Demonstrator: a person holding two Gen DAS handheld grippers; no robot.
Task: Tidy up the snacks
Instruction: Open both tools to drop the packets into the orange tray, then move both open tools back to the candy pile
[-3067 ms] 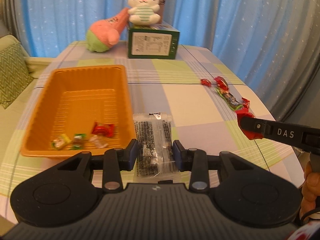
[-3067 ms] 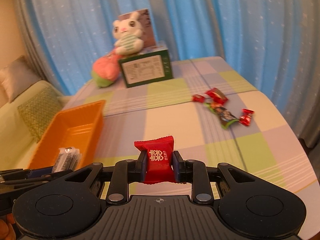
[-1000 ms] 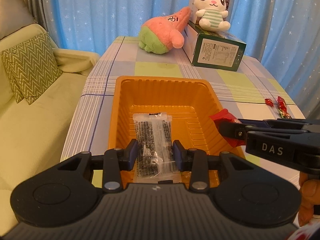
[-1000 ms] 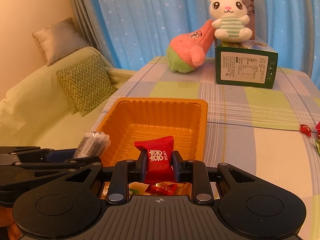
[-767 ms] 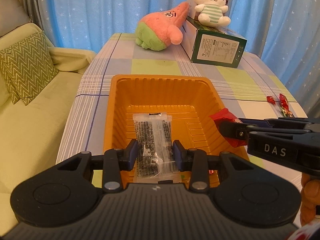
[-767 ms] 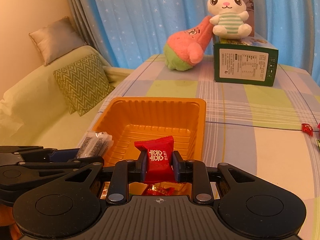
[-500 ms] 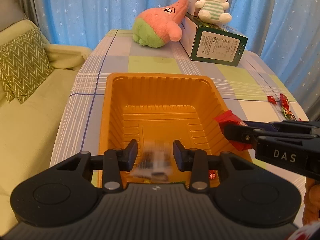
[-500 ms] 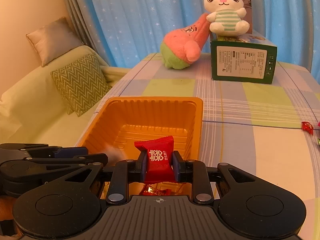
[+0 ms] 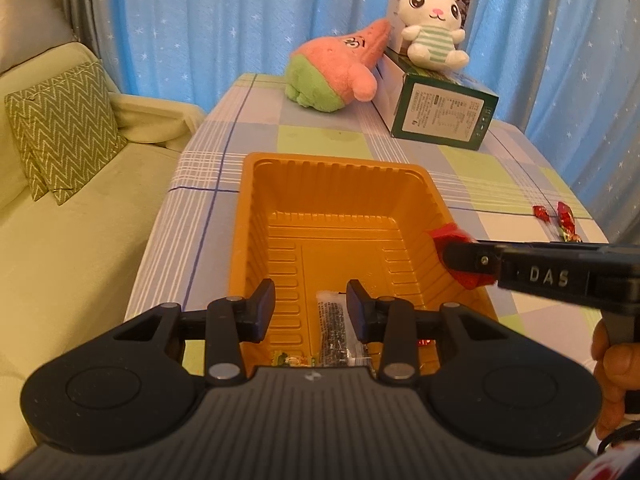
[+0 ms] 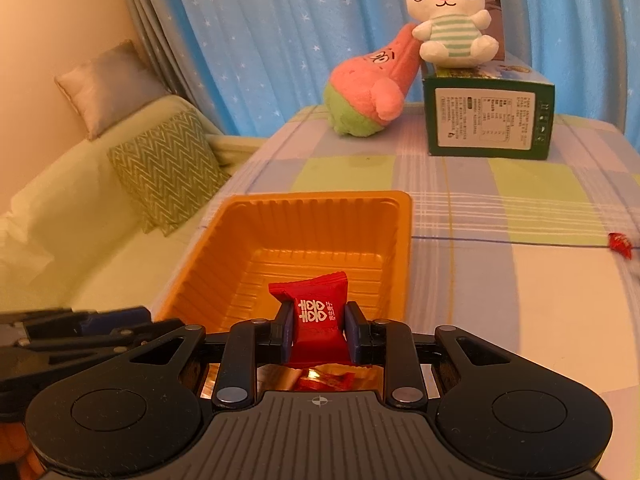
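Over the orange tray [image 9: 240, 216], the left gripper [image 9: 310, 311] stands spread and empty, a clear seed packet [image 9: 334, 330] lying below, apparently flat. Alongside, the right gripper [image 10: 318, 332] pinches a red candy [image 10: 316, 316].

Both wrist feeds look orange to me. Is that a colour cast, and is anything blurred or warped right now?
Left wrist view: warm cast, sharp, curtains bowed by fisheye, dark corners; the clear packet lies in the orange tray. Right wrist view: same cast, red candy crisp, slight smear at the right-edge candy.
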